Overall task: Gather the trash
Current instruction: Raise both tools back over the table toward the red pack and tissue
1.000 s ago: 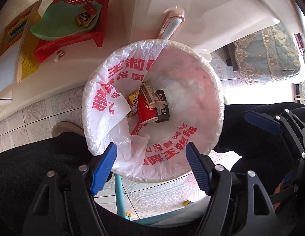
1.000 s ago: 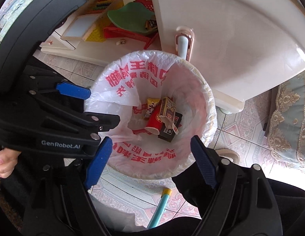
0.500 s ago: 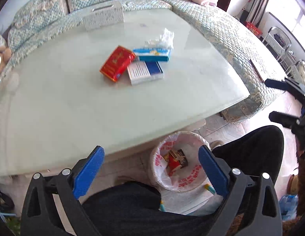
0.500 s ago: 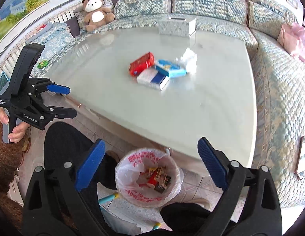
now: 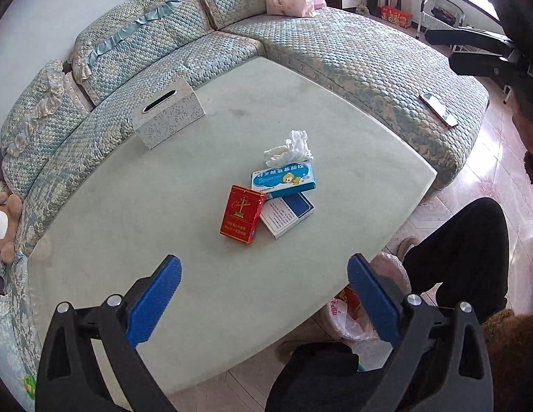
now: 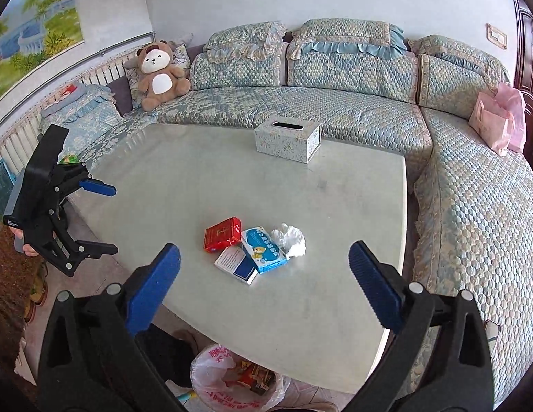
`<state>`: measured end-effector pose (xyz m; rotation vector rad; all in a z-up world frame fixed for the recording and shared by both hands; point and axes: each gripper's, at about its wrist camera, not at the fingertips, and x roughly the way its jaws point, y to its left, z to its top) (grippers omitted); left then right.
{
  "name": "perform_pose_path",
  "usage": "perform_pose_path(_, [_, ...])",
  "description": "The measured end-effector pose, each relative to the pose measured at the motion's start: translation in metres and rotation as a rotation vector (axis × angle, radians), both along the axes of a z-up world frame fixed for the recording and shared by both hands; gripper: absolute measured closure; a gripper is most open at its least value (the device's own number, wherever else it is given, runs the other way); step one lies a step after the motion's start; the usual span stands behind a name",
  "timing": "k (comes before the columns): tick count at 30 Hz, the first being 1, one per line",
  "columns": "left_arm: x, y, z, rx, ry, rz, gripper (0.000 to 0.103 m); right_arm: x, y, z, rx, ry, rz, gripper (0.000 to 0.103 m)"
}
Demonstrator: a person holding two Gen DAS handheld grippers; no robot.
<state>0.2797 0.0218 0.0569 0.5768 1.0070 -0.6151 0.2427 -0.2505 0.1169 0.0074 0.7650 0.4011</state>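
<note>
On the pale table (image 5: 163, 240) lie a red pack (image 5: 241, 213), a light-blue box (image 5: 284, 178), a blue-and-white box (image 5: 287, 215) and a crumpled white tissue (image 5: 289, 147). They also show in the right wrist view: red pack (image 6: 223, 233), light-blue box (image 6: 263, 249), blue-and-white box (image 6: 236, 263), tissue (image 6: 291, 240). My left gripper (image 5: 264, 298) is open and empty above the near table edge. My right gripper (image 6: 264, 286) is open and empty, short of the pile. The lined trash bin (image 6: 239, 377) with trash stands under the table edge.
A patterned tissue box (image 6: 287, 139) stands at the table's far side. A curved blue sofa (image 6: 472, 206) wraps around the table, with a teddy bear (image 6: 159, 72) and a pink bag (image 6: 500, 122) on it. A phone-like object (image 5: 438, 109) lies on the sofa. The person's dark-trousered legs (image 5: 465, 247) are beside the bin.
Both grippers rose from just over the bin to above the table, now looking down at the pile. Both stayed open and empty.
</note>
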Motion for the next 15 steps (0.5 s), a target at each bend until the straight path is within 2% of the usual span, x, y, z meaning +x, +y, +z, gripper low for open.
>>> perform_pose_path(4, [0.027, -0.009, -0.028, 0.059, 0.023, -0.025, 0.008, 0.027, 0.001, -0.008, 0.002, 0.027, 0.001, 0.007])
perform_pose_path(10, [0.060, -0.018, -0.076, 0.106, 0.090, -0.060, 0.008, 0.059, 0.008, -0.035, -0.027, 0.076, 0.010, 0.007])
perform_pose_path(15, [0.086, -0.026, -0.109, 0.128, 0.138, -0.066, 0.008, 0.086, 0.007, -0.056, -0.003, 0.111, 0.002, 0.007])
